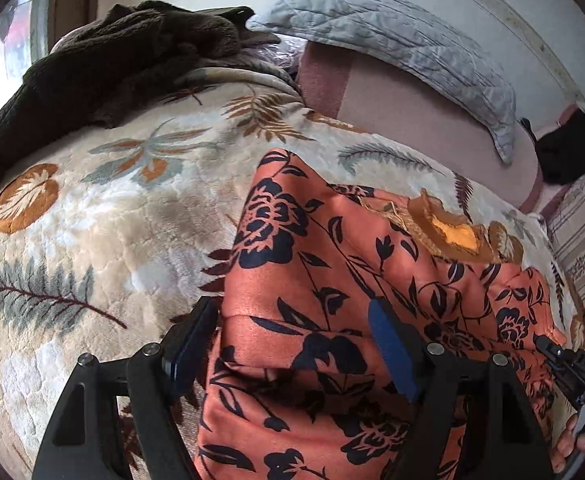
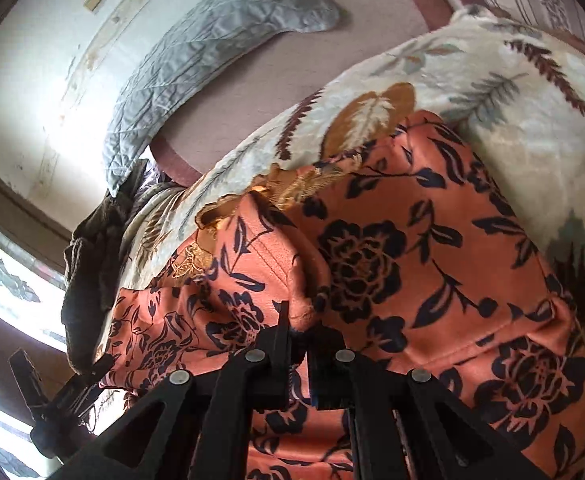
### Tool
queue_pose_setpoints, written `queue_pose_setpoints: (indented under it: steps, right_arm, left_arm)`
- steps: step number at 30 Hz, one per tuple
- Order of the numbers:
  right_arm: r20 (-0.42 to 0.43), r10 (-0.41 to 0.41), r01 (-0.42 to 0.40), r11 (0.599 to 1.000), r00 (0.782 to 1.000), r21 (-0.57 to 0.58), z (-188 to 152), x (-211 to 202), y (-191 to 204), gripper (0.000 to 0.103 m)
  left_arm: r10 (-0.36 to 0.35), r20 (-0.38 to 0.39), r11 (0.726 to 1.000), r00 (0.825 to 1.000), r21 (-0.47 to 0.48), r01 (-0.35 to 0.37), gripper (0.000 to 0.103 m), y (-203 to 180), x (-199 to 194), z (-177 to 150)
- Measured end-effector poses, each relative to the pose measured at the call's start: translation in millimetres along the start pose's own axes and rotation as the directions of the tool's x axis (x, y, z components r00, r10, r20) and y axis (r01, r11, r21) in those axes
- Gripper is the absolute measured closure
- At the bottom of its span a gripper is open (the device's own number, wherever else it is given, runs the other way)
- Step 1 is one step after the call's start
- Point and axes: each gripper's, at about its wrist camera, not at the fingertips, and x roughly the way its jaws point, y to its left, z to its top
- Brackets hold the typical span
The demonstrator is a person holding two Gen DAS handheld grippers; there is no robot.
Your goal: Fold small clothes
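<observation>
Nearest the left wrist camera, the left gripper [image 1: 288, 344] stands with its jaws spread wide, straddling a fold of the orange floral garment [image 1: 312, 264] without pinching it. The garment lies on a leaf-patterned blanket [image 1: 92, 216] covering the bed, with a dark brown throw [image 1: 104, 60] and a grey quilted pillow [image 1: 392, 40] beyond.

In the right wrist view, the right gripper [image 2: 298, 328] has its jaws nearly together, nipping a raised ridge of cloth. The fabric looks light, soft and limp; edges and corners seem the best holds.
</observation>
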Motion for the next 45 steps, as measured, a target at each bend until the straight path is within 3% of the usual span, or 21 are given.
queue_pose_setpoints:
  steps: [4,8,12,18,22,27,29,31,32,35,37,39,42,44,45]
  right_arm:
    - [-0.024,0.065,-0.063,0.995,0.998,0.075,4,1,-14,0.097]
    - [-0.080,0.139,-0.130,0.985,0.987,0.110,5,11,-13,0.093]
    - [-0.152,0.179,-0.140,0.962,0.972,0.237,2,29,-22,0.093]
    - [-0.158,0.220,-0.170,0.944,0.963,0.284,5,38,-23,0.093]
    - [-0.098,0.267,-0.244,0.948,0.959,0.204,10,24,-10,0.095]
    - [0.080,0.322,-0.329,0.940,0.943,0.094,26,-23,8,0.096]
    - [0.161,0.311,-0.326,0.942,0.937,0.080,34,-42,2,0.096]
    - [0.196,0.260,-0.284,0.953,0.945,0.108,41,-46,-13,0.096]
    - [0.169,0.237,-0.262,0.954,0.957,0.147,44,-39,-23,0.096]
    - [-0.053,0.193,-0.161,0.917,0.980,0.366,37,6,-62,0.093]
    - [-0.164,0.188,-0.091,0.878,0.968,0.471,26,27,-78,0.093]
    - [-0.181,0.215,-0.094,0.853,0.960,0.514,23,31,-85,0.093]
    - [-0.143,0.191,-0.098,0.865,0.971,0.493,31,17,-87,0.084]
    - [-0.097,0.200,-0.123,0.848,0.975,0.515,33,6,-93,0.072]
    - [-0.075,0.215,-0.144,0.834,0.974,0.533,33,1,-97,0.056]
  left_arm:
    - [0.012,0.002,0.999,1.000,0.036,-0.012,0.025,-8,4,-5]
    - [0.002,0.004,1.000,1.000,-0.004,-0.001,0.025,1,7,-5]
    - [-0.010,0.039,0.999,0.999,-0.031,0.011,0.025,4,3,-3]
    - [-0.007,0.046,1.000,0.999,0.027,0.006,0.025,-10,6,-4]
    - [0.004,0.049,0.998,0.999,0.057,-0.007,0.025,-15,10,-3]
    - [-0.028,0.124,0.997,0.992,0.069,0.019,0.025,-19,-8,1]
    - [-0.044,0.170,0.996,0.984,0.088,0.029,0.025,-23,-18,1]
    - [-0.020,0.171,0.993,0.985,0.120,-0.001,0.025,-29,-16,0]
    - [-0.004,0.142,0.991,0.990,0.134,-0.016,0.025,-32,-9,-1]
    - [0.032,0.024,0.989,0.999,0.145,-0.036,0.025,-35,19,-6]
    - [0.050,-0.017,0.990,0.999,0.134,-0.047,0.025,-32,30,-8]
    - [0.051,-0.023,0.992,0.998,0.120,-0.048,0.025,-29,30,-7]
    - [0.042,-0.016,0.994,0.999,0.103,-0.040,0.025,-25,25,-6]
    - [0.044,-0.013,0.994,0.999,0.103,-0.042,0.025,-23,23,-5]
    - [0.043,-0.013,0.994,0.999,0.100,-0.041,0.025,-23,23,-5]
